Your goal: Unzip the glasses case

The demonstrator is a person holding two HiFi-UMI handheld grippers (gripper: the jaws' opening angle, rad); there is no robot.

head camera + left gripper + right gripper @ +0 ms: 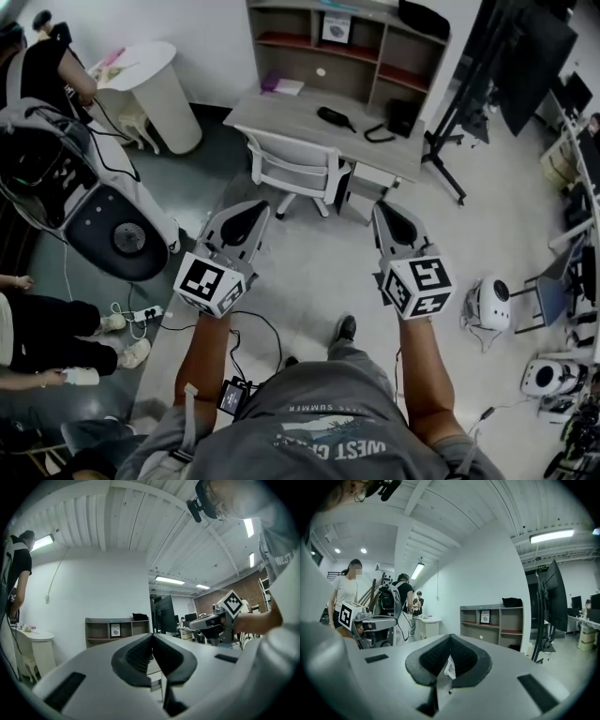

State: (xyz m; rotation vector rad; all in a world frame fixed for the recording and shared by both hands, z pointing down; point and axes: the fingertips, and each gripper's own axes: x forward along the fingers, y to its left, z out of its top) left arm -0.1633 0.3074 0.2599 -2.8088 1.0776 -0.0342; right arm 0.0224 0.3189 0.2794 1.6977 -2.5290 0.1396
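Left hand-held gripper [246, 220], right hand-held gripper [394, 225] clenched, empty. Reach table [281, 112] upper centre; steady dark case [336, 118] (probably glasses case), pinch zip-pull.

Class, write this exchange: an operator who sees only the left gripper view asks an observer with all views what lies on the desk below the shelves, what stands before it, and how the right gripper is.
Operator: What lies on the grey wooden desk?
Observer: The head view shows a black oblong object lying there, possibly the case.
Operator: What stands before it?
Observer: A white office chair, at the desk's near edge.
Operator: And the right gripper?
Observer: Shut, holding nothing.
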